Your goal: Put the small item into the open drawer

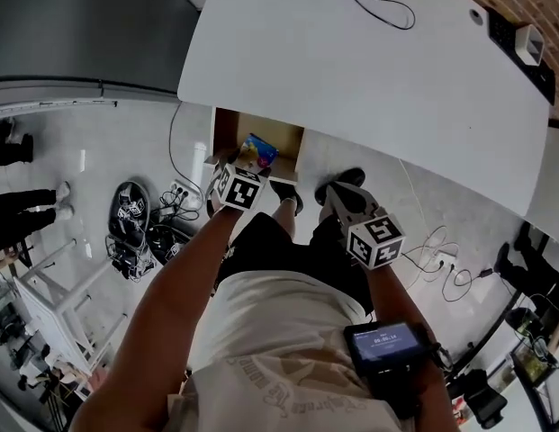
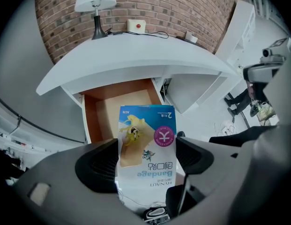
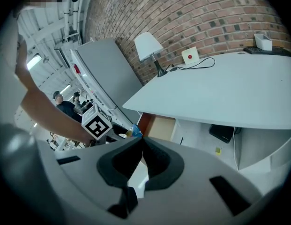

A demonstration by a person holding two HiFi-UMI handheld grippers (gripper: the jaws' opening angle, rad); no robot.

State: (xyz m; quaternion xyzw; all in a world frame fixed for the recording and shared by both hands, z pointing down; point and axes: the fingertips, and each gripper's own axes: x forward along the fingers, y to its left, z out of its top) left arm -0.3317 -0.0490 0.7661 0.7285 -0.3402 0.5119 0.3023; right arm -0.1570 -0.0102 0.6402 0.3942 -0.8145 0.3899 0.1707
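The left gripper (image 2: pixel 147 150) clamps a flat, glossy bandage packet (image 2: pixel 146 165) by its side edges. Just beyond its jaws, a boxy wooden drawer (image 2: pixel 108 118) stands open under the smooth white desk (image 2: pixel 136 64). The right gripper (image 3: pixel 139 146) has its ribbed jaws pressed together.

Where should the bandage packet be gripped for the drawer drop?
Grip the packet on its near half, pinched across the width from the "Bandage" end, as the left gripper has it. It looks slim and flat, and this leaves its far end jutting free toward the open drawer.
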